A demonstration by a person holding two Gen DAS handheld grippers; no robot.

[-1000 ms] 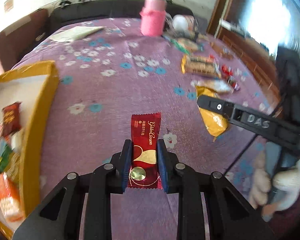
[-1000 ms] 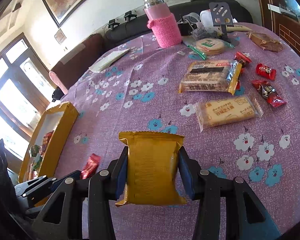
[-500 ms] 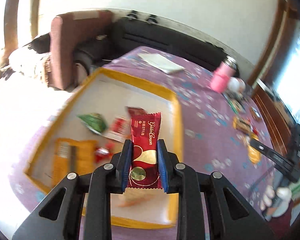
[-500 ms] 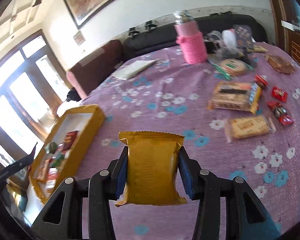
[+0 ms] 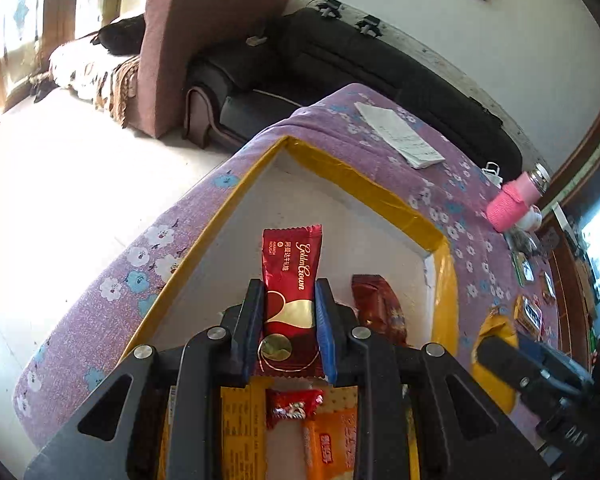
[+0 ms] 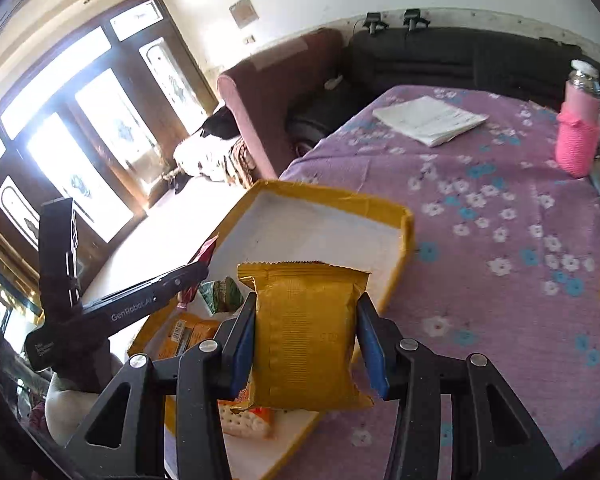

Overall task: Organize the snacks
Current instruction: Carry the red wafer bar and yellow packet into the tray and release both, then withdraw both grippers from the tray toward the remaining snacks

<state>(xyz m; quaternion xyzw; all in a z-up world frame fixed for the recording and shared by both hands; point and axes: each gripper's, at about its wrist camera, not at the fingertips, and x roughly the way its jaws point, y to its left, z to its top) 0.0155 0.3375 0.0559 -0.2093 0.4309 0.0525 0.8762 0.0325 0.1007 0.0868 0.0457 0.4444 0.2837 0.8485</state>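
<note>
Left wrist view: left gripper (image 5: pixel 290 312) clamped on a glossy red foil candy bar wrapper (image 5: pixel 291 276) with gold script and crimped ends, blue pads (image 5: pixel 325 320) pressing both long edges. Held above the yellow-rimmed cardboard tray (image 5: pixel 356 184), whose inside floor is plain white. Below in the tray: a dark brown crinkled packet (image 5: pixel 378 312) just right of the bar, a small twisted red candy (image 5: pixel 294 406), a flat yellow printed pack (image 5: pixel 242 428), an orange biscuit pack (image 5: pixel 330 440). Tray resting on a purple tablecloth (image 5: pixel 100 320) with white and blue flowers, soft and nubbly in texture. Farther along the cloth, a folded white paper (image 5: pixel 400 136) and a bottle in a pink knitted sleeve (image 5: pixel 514 204). Beyond the table, a dusty-pink armchair (image 5: pixel 188 40), a black leather sofa (image 5: pixel 380 64), a pale floor in strong sunlight. At lower right, the right gripper (image 5: pixel 500 354) with a yellow packet.

Right wrist view: right gripper (image 6: pixel 306 340) grasping a matte gold pillow-shaped snack packet (image 6: pixel 306 332), ribbed seam down the middle, serrated top edge, pads tight on both sides. Hanging over the near right edge of the tray (image 6: pixel 380 204). Left gripper (image 6: pixel 198 270) entering from the left over the tray, the red wrapper (image 6: pixel 206 250) poking from its tip. In the tray, a green foil sachet (image 6: pixel 222 292), an orange pack (image 6: pixel 188 334), a cracker pack (image 6: pixel 244 420). Same flowered cloth (image 6: pixel 500 240), white paper (image 6: pixel 430 118) and pink-sleeved bottle (image 6: pixel 578 136); dark wood-framed glass doors (image 6: pixel 80 132) glaring white behind.
</note>
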